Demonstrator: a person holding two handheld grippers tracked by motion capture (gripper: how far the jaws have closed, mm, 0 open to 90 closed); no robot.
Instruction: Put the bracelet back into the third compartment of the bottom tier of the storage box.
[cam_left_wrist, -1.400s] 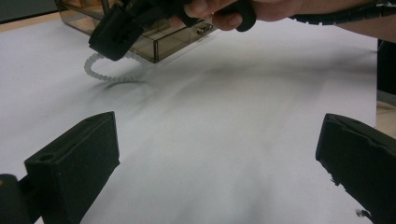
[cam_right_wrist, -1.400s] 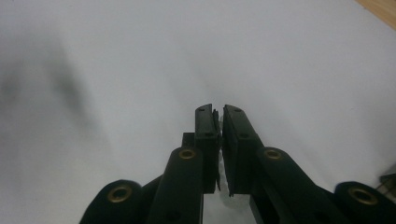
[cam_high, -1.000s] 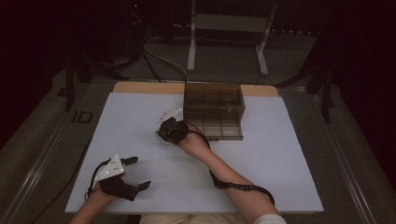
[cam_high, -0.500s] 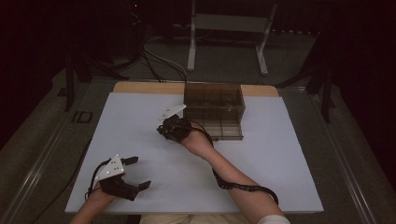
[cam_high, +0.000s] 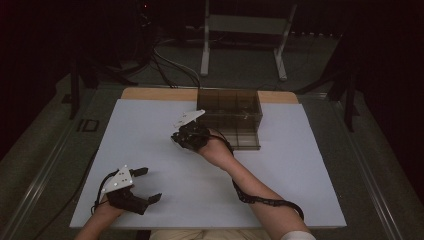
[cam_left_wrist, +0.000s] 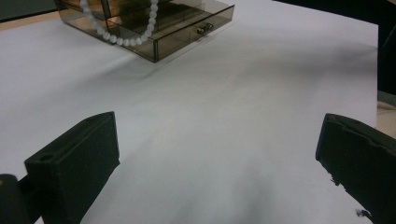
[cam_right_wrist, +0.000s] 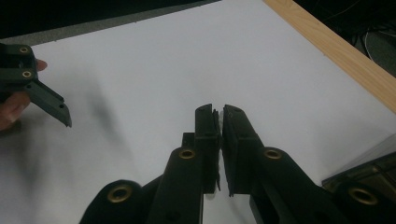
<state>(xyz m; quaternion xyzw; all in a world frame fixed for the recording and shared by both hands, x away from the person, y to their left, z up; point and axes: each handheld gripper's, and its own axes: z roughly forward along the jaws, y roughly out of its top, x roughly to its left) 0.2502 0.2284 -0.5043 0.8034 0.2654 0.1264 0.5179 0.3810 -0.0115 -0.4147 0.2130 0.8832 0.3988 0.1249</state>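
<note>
White sheeting is covering the tabletop, with a strip of bare wood being left exposed along its far edge. Nearest the person, the left tool is being held low over the near left part of the tabletop, its jaws standing wide apart with nothing between them; in the left gripper view bare white surface is being seen between the two black pads. Farther in, the right tool is being held above the middle of the tabletop, just beside the near left corner of a smoky transparent drawer box. Its jaws are being kept pressed nearly together in the right gripper view, and something thin and pale is being pinched between the pads. A string of white beads is being seen hanging in a loop in front of the box in the left gripper view, its upper ends being cut off by the frame. The box is standing at the far middle of the tabletop, with a small metal knob showing on its lowest drawer.
</note>
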